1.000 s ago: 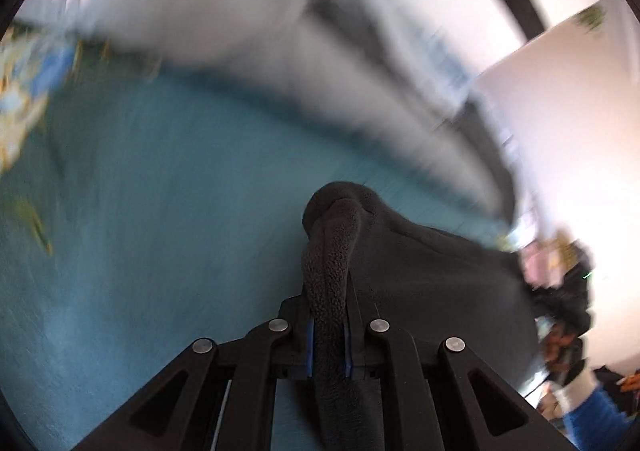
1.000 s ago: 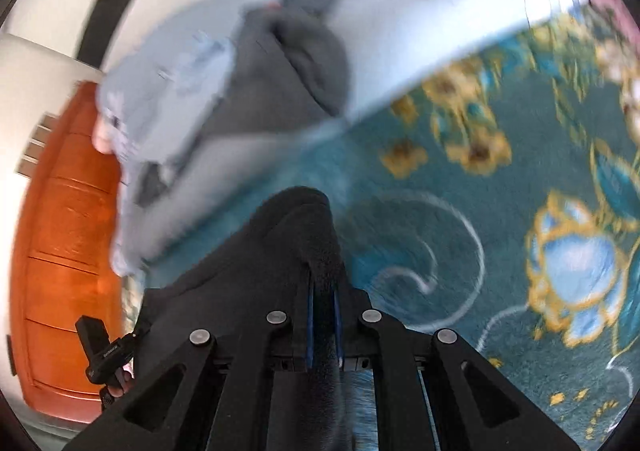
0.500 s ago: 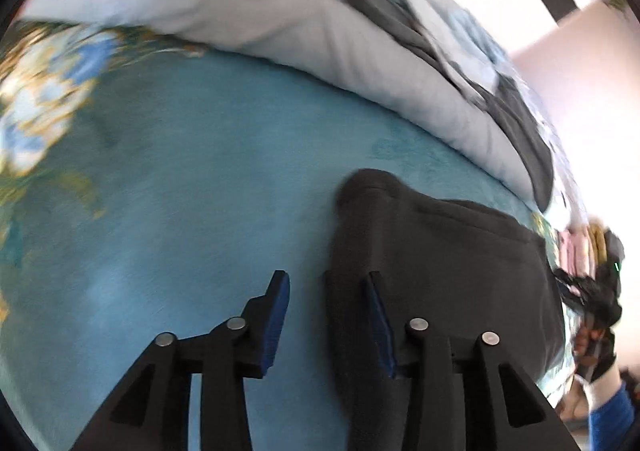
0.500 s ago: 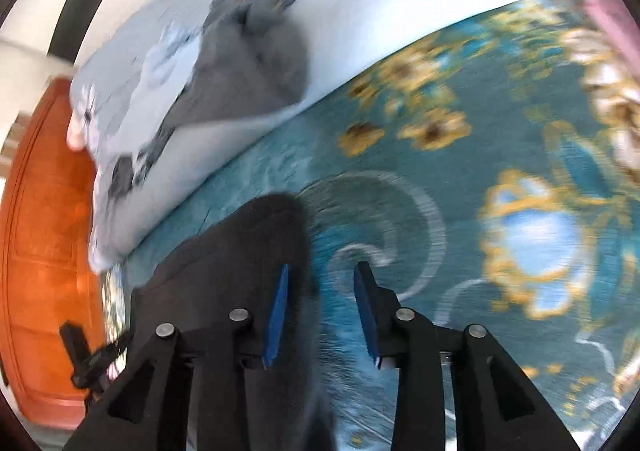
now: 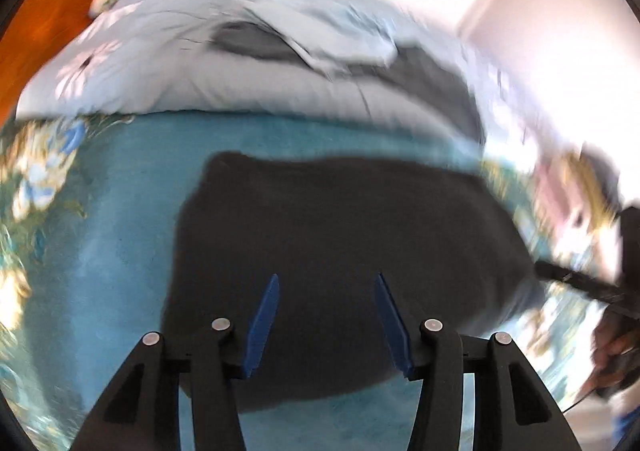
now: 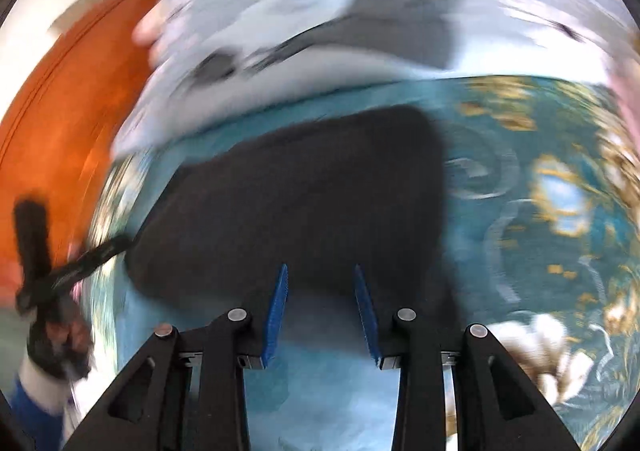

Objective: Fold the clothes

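Observation:
A dark grey folded garment lies flat on the teal flowered blanket. It also shows in the right wrist view. My left gripper is open and empty, held above the garment's near left part. My right gripper is open and empty, held above the garment's near right edge. The right gripper shows at the right edge of the left wrist view, and the left gripper at the left of the right wrist view. Both views are motion-blurred.
A pale grey-blue quilt with dark grey clothes on it lies piled behind the garment. An orange wooden panel stands at the far left. The blanket spreads to the right with gold and blue flowers.
Both grippers were shut on the garment's corners a second ago. They have opened, let it drop flat, and pulled back and up from it.

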`<state>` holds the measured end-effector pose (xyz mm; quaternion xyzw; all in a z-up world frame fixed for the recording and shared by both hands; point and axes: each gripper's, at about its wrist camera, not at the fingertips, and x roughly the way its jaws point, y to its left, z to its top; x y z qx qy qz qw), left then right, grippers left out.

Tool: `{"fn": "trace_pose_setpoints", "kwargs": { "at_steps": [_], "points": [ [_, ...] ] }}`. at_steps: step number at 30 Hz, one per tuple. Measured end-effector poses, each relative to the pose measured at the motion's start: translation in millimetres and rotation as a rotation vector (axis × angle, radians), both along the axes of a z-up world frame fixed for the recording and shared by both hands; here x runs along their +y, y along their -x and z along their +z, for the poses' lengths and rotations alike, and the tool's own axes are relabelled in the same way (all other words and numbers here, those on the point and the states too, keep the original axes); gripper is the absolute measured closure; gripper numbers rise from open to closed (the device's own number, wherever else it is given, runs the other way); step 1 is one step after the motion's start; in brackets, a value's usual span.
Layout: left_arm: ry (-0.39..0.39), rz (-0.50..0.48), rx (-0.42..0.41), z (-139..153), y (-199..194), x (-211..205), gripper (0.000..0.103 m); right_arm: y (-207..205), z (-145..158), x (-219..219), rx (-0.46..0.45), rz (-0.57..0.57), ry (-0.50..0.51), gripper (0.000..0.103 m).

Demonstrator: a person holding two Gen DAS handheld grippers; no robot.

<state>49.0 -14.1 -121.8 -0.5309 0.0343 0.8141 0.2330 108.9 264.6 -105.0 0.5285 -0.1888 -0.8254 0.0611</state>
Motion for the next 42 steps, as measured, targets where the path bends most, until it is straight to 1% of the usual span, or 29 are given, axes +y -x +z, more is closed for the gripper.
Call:
{"fn": "trace_pose_setpoints", "kwargs": {
  "at_steps": [1,2,3,4,7,8,11,16,18,20,21,22,23,24,25,27,28,29,30,31,32,34,37,40,42],
  "points": [
    [0.053,-0.020,0.009,-5,-5,2,0.049,-3,-3,0,0.001,0.001,-0.032,0.067],
    [0.082,-0.025,0.012,-10,-8,0,0.049,-6,-7,-1,0.001,0.002,-0.063,0.067],
    [0.087,-0.019,0.005,-16,-9,-6,0.049,-8,-10,-1,0.001,0.002,-0.095,0.067],
    [0.073,-0.008,-0.008,-21,-9,-13,0.049,-11,-14,4,-0.007,-0.016,-0.117,0.067],
    [0.000,0.037,-0.056,-35,-9,-27,0.049,-18,-31,16,-0.042,-0.054,-0.069,0.067],
    [-0.004,0.041,-0.062,-38,-11,-28,0.049,-19,-37,16,-0.056,-0.060,-0.057,0.067],
    [0.009,0.033,-0.063,-44,-13,-25,0.049,-22,-43,18,-0.052,-0.078,-0.051,0.067],
    [0.039,0.015,-0.072,-49,-9,-18,0.048,-17,-47,19,-0.063,-0.084,-0.053,0.066],
    [0.044,0.010,-0.077,-49,-8,-17,0.048,-15,-48,21,-0.076,-0.102,-0.036,0.066],
    [0.002,0.013,-0.080,-39,-10,-25,0.048,-16,-42,26,-0.069,-0.109,-0.005,0.066],
    [-0.034,0.019,-0.079,-32,-12,-32,0.048,-22,-36,30,-0.042,-0.118,0.026,0.065],
    [-0.078,0.035,-0.082,-26,-14,-43,0.043,-28,-30,34,-0.016,-0.127,0.058,0.063],
    [-0.123,0.056,-0.091,-22,-17,-55,0.040,-36,-28,41,0.000,-0.148,0.100,0.053],
    [-0.166,0.084,-0.103,-19,-18,-68,0.034,-45,-29,49,0.009,-0.177,0.144,0.048],
    [-0.211,0.129,-0.126,-20,-20,-86,0.030,-54,-29,57,0.018,-0.206,0.189,0.044],
    [-0.308,0.246,-0.193,-31,-23,-122,0.027,-80,-42,79,0.015,-0.300,0.309,0.044],
    [-0.357,0.310,-0.234,-40,-26,-139,0.024,-90,-48,86,0.010,-0.339,0.355,0.042],
    [-0.396,0.366,-0.272,-50,-28,-154,0.023,-103,-60,96,0.002,-0.402,0.420,0.033],
    [-0.419,0.409,-0.306,-60,-31,-163,0.021,-109,-68,100,-0.007,-0.441,0.453,0.031],
    [-0.446,0.438,-0.337,-68,-32,-169,0.020,-115,-76,104,-0.011,-0.482,0.492,0.031],
    [-0.476,0.446,-0.363,-75,-34,-169,0.020,-118,-85,106,-0.013,-0.518,0.551,0.031],
    [-0.537,0.460,-0.415,-89,-36,-170,0.019,-117,-96,105,-0.014,-0.547,0.616,0.031],
    [-0.604,0.448,-0.450,-100,-30,-161,0.016,-106,-106,100,-0.005,-0.571,0.660,0.031],
    [-0.603,0.430,-0.460,-106,-20,-151,0.014,-100,-113,99,0.007,-0.602,0.711,0.031],
    [-0.601,0.413,-0.458,-107,-12,-142,0.011,-92,-116,95,0.005,-0.620,0.721,0.031]
  ]
}}
